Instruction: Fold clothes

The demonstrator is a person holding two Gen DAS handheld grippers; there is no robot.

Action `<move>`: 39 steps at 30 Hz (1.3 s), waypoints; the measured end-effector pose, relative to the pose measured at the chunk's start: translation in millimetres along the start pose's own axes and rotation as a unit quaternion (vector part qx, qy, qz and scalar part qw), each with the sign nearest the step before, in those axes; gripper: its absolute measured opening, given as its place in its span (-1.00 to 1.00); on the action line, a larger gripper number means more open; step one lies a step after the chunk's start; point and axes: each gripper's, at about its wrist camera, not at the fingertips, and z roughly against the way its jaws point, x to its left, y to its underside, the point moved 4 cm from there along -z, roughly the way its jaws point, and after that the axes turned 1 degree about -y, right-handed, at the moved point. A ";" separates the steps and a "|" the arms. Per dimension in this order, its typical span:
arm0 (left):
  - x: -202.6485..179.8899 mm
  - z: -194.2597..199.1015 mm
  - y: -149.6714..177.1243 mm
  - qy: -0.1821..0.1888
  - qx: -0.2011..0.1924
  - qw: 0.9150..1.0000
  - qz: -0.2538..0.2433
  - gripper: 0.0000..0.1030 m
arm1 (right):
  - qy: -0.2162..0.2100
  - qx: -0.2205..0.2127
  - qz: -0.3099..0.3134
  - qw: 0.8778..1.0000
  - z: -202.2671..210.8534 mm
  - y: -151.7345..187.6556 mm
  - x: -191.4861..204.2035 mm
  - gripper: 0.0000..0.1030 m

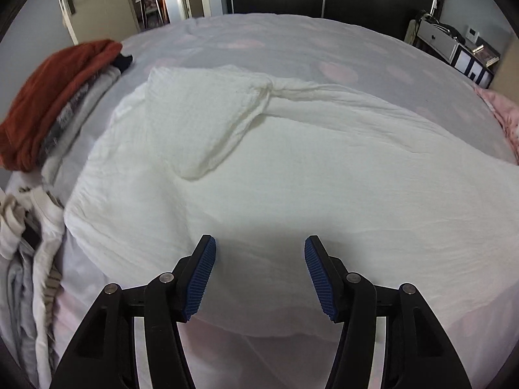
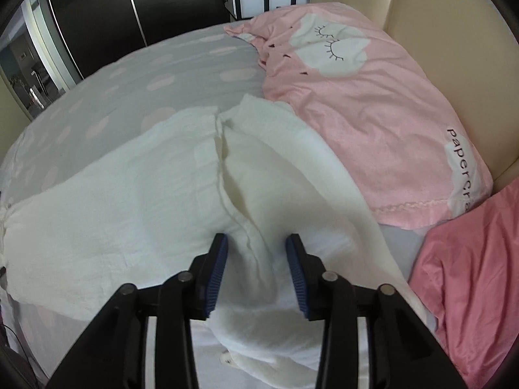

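White crinkled cotton garment (image 1: 259, 168), spread nearly flat across the grey bed sheet with pale pink spots (image 1: 292, 45). One sleeve is folded inward over the body; a raised fold of the cloth (image 2: 256, 259) stands bunched along the near edge.

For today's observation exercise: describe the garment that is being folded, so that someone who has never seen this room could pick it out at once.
Start from the bed, covered by a pale grey sheet with pink spots. Spread across its middle lies the white crinkled garment, one part folded over on top. Unlike the rust-red topped pile of clothes at one side and the pink pillow at the other, it is plain white and lies under both open grippers.
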 end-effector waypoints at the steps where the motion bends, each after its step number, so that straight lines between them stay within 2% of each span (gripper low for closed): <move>1: -0.9 -2.4 -0.4 0.005 0.003 1.000 0.004 0.14 | -0.002 -0.002 -0.003 1.000 -1.5 -3.3 2.7 -0.25; 5: -5.3 -11.8 -0.2 0.016 0.014 1.000 0.006 0.14 | -0.017 -0.012 0.007 1.000 -1.1 -17.6 23.0 -0.27; 6: -7.0 -12.3 -0.6 0.014 0.012 1.000 -0.001 0.14 | -0.016 -0.015 0.015 1.000 0.3 -20.1 29.5 -0.37; 7: -8.8 -12.8 -1.0 0.012 0.010 1.000 -0.008 0.14 | -0.007 -0.014 0.026 1.000 1.0 -21.7 35.5 -0.63; 8: -10.0 -11.9 -0.8 0.011 0.006 1.000 -0.014 0.14 | 0.002 -0.013 0.036 0.999 1.7 -23.3 41.6 -0.76; 12: -10.2 -6.4 -4.0 0.019 -0.006 1.000 -0.018 0.14 | 0.025 -0.015 0.066 0.997 9.0 -30.1 66.7 -0.80; 16: 8.2 -3.2 -9.5 0.035 -0.002 0.999 0.025 0.14 | 0.032 -0.011 0.077 0.996 20.4 -38.9 99.1 -0.81; 20: 30.4 -5.3 -12.3 0.053 0.007 0.996 0.074 0.14 | 0.020 -0.020 0.104 0.994 35.9 -51.2 157.3 -0.82; 24: 40.5 -2.4 -11.5 0.073 0.006 0.992 0.100 0.14 | 0.000 -0.017 0.129 0.992 38.4 -56.1 223.1 -0.82; 28: 46.3 2.0 -14.0 0.092 0.001 0.989 0.114 0.14 | -0.018 0.002 0.146 0.989 19.1 -41.2 283.3 -0.82; 33: 52.8 1.3 -16.7 0.108 0.000 0.986 0.128 0.14 | -0.051 0.033 0.155 0.986 -25.7 -1.5 346.7 -0.82; 39: 52.9 -3.6 -21.0 0.115 0.002 0.983 0.140 0.14 | -0.067 0.076 0.179 0.979 -73.6 48.0 395.6 -0.82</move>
